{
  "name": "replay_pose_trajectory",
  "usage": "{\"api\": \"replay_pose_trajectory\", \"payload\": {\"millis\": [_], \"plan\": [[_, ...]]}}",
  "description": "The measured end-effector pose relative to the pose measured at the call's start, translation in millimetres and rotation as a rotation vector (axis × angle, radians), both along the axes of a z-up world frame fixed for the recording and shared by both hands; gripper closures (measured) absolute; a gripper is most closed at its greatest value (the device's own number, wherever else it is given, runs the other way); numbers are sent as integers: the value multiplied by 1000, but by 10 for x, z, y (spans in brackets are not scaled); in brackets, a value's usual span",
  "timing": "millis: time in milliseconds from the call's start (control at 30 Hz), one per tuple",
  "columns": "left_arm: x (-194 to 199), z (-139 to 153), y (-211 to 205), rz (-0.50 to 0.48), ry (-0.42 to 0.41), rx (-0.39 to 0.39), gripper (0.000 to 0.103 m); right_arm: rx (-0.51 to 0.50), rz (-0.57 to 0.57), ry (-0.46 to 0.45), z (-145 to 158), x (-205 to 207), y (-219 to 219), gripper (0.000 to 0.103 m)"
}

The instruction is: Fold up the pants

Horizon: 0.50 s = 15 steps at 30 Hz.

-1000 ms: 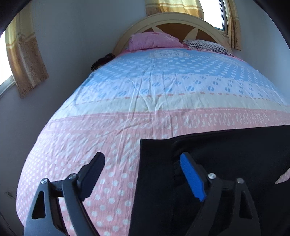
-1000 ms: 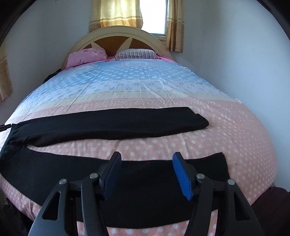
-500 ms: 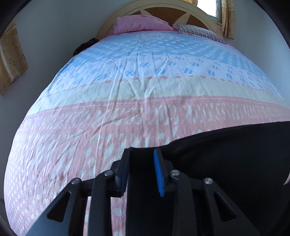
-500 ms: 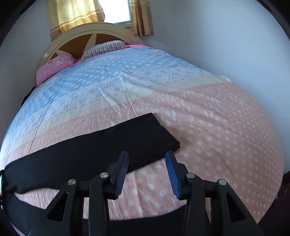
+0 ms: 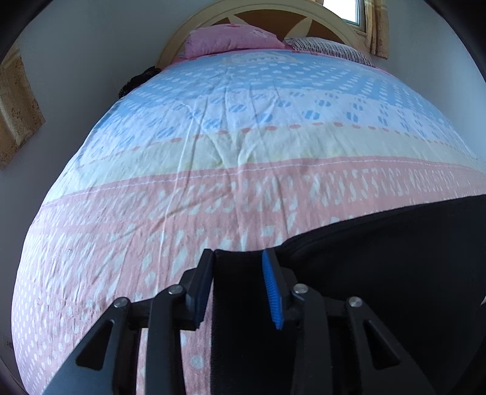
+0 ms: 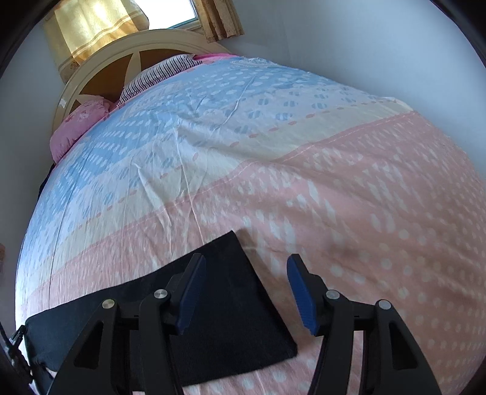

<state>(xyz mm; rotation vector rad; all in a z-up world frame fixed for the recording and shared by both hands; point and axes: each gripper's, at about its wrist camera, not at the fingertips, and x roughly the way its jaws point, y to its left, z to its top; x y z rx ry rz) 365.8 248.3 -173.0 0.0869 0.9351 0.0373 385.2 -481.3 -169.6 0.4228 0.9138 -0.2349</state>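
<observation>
Black pants (image 5: 379, 258) lie spread across the pink foot end of the bed. My left gripper (image 5: 238, 258) has its narrow jaws around the pants' corner at the waist. The black cloth fills the gap between the pads, and the jaws are opening slightly. In the right wrist view, the hem end of one pant leg (image 6: 231, 319) lies flat on the sheet. My right gripper (image 6: 244, 264) hovers over that hem, and its jaws are opening. Its left finger is over the cloth and its right finger over bare sheet, with nothing pinched.
The bedsheet (image 5: 243, 152) is dotted pink, then cream, then blue toward the headboard (image 5: 273, 15). A pink pillow (image 5: 231, 39) and a striped pillow (image 5: 328, 50) lie at the head. A wall runs close along the bed's right side (image 6: 395, 45). Curtains (image 6: 91, 27) hang by the window.
My left gripper dropped onto the waist corner and closed from wide to narrow around it. My right gripper swung right, from over the near leg to the far leg's hem.
</observation>
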Motion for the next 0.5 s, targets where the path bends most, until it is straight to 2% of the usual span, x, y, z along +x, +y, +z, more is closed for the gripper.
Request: {"api": "replay_pose_trajectory", "payload": {"millis": [167,300,333,367,400,467,500], "plan": [[45,2,54,11,24,-31,71,52,59,71,-202,391,20,46],[63,-4,34,-3,25,-19,71,-7,91,100,-267,494,136,47],[71,-4,44,-2,26,-27,71,-5,91,99,-268,494,142,62],[72,-2,53,3,27,-41,75,-8,93,101,-268,491,146,77],[86,2,61,2,30,-57,82,-19,91,102,-261,476,148,81],[82,25,38,3,17,-61,90,-13,87,86,-232,415,131,97],[63,37,14,5,5,-59,91,-6,85,72,-204,375,116,97]]}}
